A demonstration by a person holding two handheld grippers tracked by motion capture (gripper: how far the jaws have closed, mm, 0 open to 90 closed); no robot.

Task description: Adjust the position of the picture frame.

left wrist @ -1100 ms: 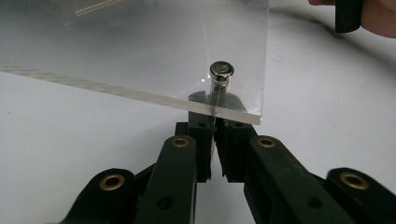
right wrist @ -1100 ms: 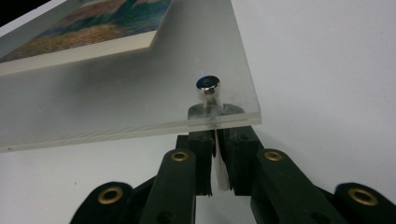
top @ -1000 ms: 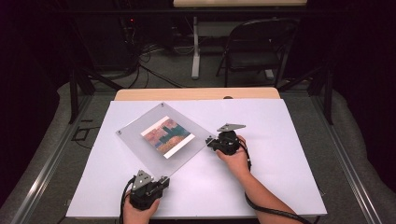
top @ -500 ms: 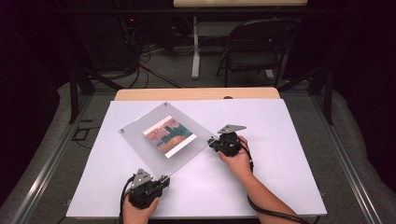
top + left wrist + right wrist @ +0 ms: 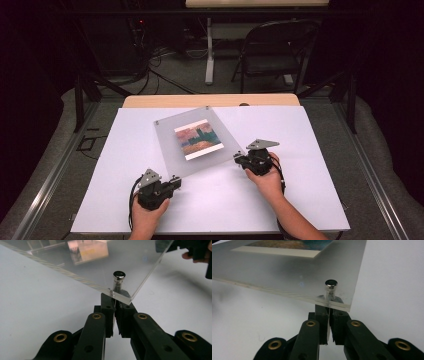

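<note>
Acrylic panel (image 5: 196, 141): clear, square, print inside, no legible writing.
Left tool (image 5: 115, 305): you're clamping its near-corner standoff.
Right tool (image 5: 328, 307): likewise clamped.

Left hand (image 5: 146, 216): enters from the near edge of the bench (image 5: 310, 200), wrapped around the left gripper (image 5: 176, 182). Gripper sits at the near left corner of the acrylic panel (image 5: 195, 142), jaws pointing right and slightly away. In the left gripper view, jaws nearly closed, clamped at that panel corner just below its metal standoff (image 5: 119, 280).

Right forearm (image 5: 295, 222): rises from the near edge of the bench toward the panel's near right corner.

Right hand (image 5: 267, 175): cups the right gripper (image 5: 239, 159) from behind. Jaws point left at the panel; in the right gripper view, nearly closed, clamped at the corner beneath its standoff (image 5: 331, 288).
</note>
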